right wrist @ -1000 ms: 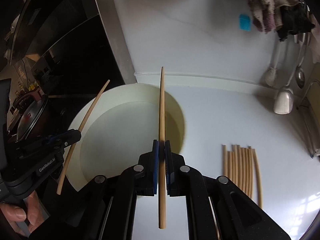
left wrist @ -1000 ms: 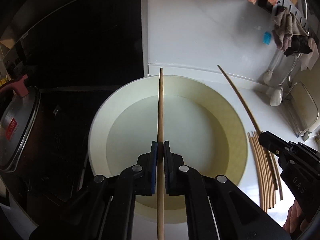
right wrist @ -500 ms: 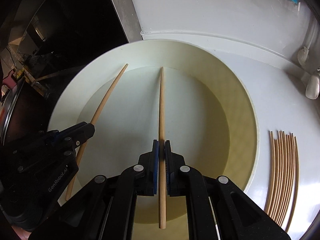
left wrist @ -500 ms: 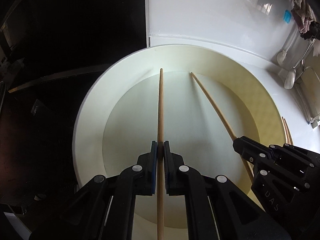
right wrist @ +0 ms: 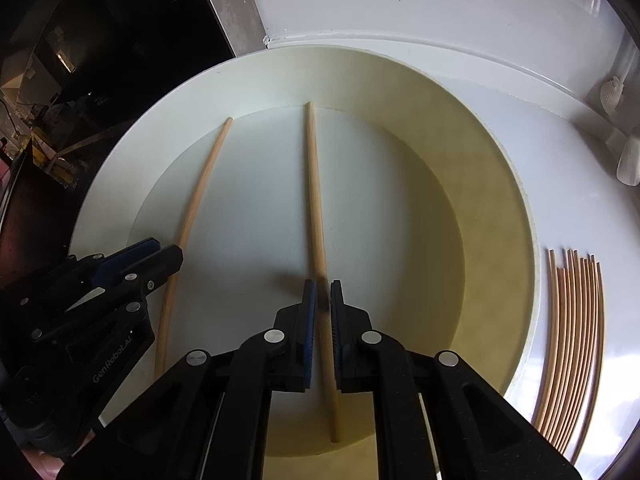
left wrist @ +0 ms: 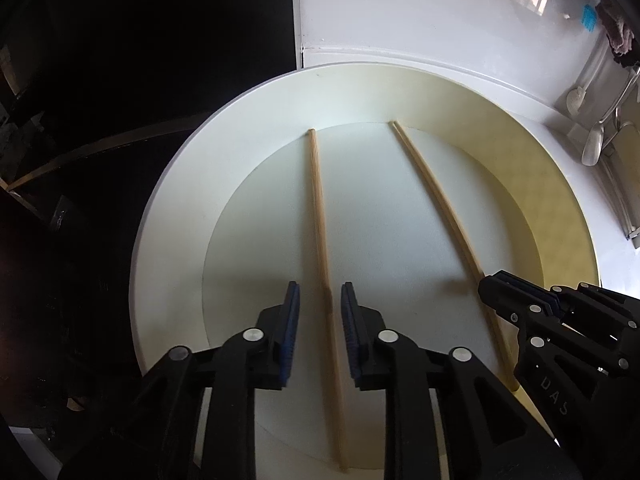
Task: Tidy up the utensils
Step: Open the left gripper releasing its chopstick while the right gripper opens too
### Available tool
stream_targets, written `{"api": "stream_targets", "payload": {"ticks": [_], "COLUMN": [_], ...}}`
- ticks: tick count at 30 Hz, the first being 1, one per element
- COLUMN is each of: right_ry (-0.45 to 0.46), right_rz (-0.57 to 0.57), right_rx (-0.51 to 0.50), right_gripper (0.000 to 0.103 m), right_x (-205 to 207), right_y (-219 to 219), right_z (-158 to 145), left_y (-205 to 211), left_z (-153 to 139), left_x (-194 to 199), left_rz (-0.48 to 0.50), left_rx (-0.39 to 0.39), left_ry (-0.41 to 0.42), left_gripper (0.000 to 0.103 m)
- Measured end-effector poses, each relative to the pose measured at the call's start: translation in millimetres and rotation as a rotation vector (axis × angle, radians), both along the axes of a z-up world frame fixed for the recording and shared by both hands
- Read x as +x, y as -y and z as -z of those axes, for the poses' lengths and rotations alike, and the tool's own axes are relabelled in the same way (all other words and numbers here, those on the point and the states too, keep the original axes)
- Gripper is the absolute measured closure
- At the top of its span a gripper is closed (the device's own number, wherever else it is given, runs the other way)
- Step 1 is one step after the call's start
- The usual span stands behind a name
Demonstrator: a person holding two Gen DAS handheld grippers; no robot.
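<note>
- Two wooden chopsticks lie side by side, apart, on the floor of a round cream basin (left wrist: 176, 208): the left chopstick (left wrist: 320, 224) and the right chopstick (right wrist: 316, 216).
- The left gripper (left wrist: 320, 300) stands spread wide around its stick, touching nothing.
- The right gripper (right wrist: 323, 288) has its jaws slightly parted astride its stick.
- More chopsticks (right wrist: 572, 340) lie bundled on the white counter (right wrist: 400, 8), beside the basin.

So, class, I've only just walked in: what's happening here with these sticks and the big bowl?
A person holds a pair of tongs in each hand and is putting chopsticks into a wide cream bowl on a white counter. The left tongs are open, with a chopstick lying free on the bowl's floor between them. The right tongs stand slightly apart around a second chopstick, which looks just let go. More chopsticks wait in a bundle on the counter beside the bowl.
</note>
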State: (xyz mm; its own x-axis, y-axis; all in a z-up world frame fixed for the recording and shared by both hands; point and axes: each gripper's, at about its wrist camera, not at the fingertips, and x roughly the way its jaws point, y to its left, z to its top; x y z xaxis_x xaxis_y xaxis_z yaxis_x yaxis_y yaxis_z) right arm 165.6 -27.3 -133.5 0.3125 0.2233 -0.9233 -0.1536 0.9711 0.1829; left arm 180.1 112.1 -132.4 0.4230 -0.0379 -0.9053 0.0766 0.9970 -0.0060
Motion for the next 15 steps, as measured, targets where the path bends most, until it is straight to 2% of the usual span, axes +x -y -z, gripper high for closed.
{"api": "stream_targets", "payload": {"ticks": [1, 4, 6, 8, 15], "right_ry": [0.006, 0.026, 0.040, 0.055, 0.097], "right_rz": [0.003, 0.009, 0.016, 0.023, 0.031], "right_rx": [-0.002, -0.007, -0.002, 0.003, 0.028], "right_gripper": [0.087, 0.087, 0.083, 0.076, 0.064], "right_x": [0, -2, -4, -9, -37], "right_y": [1, 4, 7, 12, 25], "right_z": [-1, -9, -14, -20, -41], "left_y": [-2, -9, -13, -16, -17], "left_z": [-3, -13, -18, -25, -53], "left_x": [0, -4, -7, -12, -38], "left_rz": [-0.006, -0.023, -0.033, -0.037, -0.050], "left_rx": [-0.003, -0.009, 0.002, 0.005, 0.007], "left_ry": [0.006, 0.038, 0.055, 0.069, 0.128], "left_gripper": [0.062, 0.042, 0.037, 0.036, 0.025]}}
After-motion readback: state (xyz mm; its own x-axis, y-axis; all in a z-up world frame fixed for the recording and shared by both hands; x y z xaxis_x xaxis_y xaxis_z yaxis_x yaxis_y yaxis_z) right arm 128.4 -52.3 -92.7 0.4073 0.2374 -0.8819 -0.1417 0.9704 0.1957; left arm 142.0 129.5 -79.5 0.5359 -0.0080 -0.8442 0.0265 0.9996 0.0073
